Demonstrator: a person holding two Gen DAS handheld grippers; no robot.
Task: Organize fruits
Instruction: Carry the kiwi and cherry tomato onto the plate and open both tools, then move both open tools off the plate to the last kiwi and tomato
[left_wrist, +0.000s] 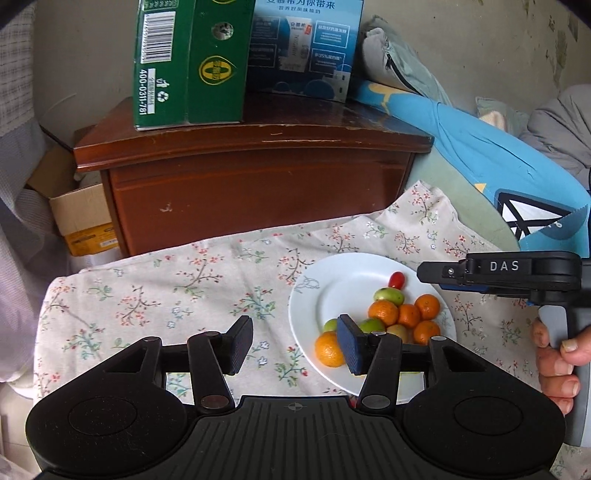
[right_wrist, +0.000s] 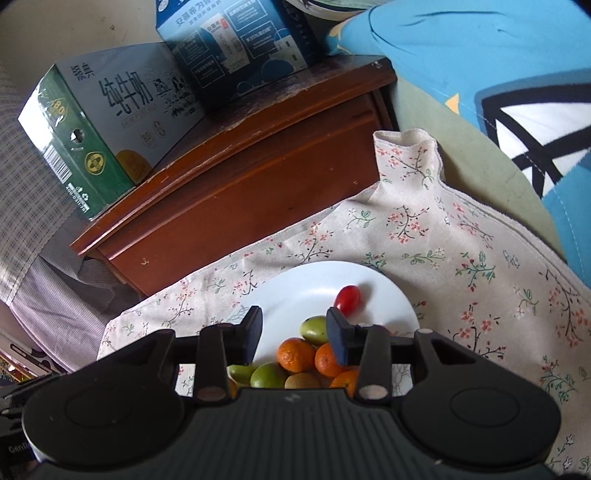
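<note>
A white plate (left_wrist: 332, 291) lies on a floral cloth and also shows in the right wrist view (right_wrist: 295, 291). On it lie several small oranges (left_wrist: 384, 311), green fruits (left_wrist: 388, 295) and one red cherry tomato (left_wrist: 397, 279); the tomato (right_wrist: 347, 298), oranges (right_wrist: 295, 353) and green fruits (right_wrist: 314, 329) also show in the right wrist view. My left gripper (left_wrist: 295, 345) is open and empty, low over the plate's left edge, its right finger in front of an orange (left_wrist: 328, 349). My right gripper (right_wrist: 295, 332) is open and empty, just above the fruit pile. It shows from the side in the left wrist view, its fingertips hidden.
The floral cloth (left_wrist: 166, 291) covers the surface. Behind it stands a brown wooden cabinet (left_wrist: 251, 166) with a green carton (left_wrist: 188, 62) and a blue carton (left_wrist: 303, 48) on top. A blue cushion (left_wrist: 498, 155) lies at the right. A cardboard box (left_wrist: 81, 218) sits at the left.
</note>
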